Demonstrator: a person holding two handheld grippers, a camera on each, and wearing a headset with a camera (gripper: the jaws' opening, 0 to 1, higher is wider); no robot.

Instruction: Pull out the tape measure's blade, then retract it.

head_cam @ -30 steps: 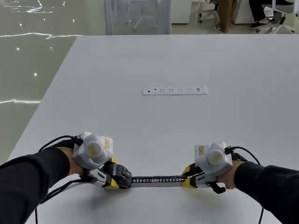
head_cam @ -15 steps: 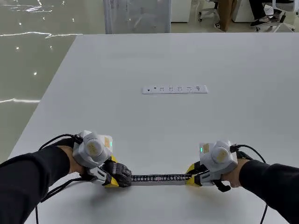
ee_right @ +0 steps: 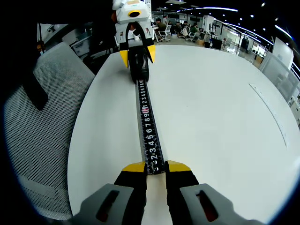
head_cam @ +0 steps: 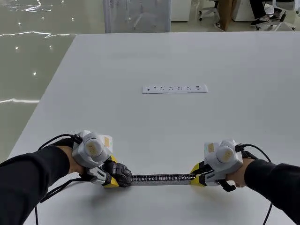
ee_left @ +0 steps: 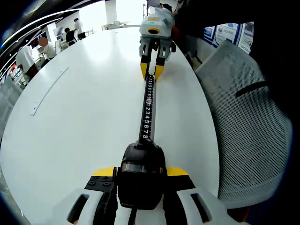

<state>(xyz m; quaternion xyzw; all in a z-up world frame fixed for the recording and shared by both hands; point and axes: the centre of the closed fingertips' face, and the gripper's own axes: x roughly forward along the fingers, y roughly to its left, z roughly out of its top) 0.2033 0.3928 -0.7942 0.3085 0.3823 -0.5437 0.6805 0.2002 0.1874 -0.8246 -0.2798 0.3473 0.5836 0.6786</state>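
Left gripper (head_cam: 112, 181), lower left of head view, jaws clamped tight round black tape measure case (ee_left: 142, 168). Right gripper (ee_right: 153, 168), lower right, jaws pinched nearly closed on tip of blade (head_cam: 161, 178). Versus a second ago: right gripper slid bit further right, more numbered blade showing between the two, case pretty much same spot. So pull-out half looks well underway, blade lying flat along near edge of white table (head_cam: 187, 136). Retract not started, by the look. Power strip (head_cam: 175, 88) mid-frame, well apart.
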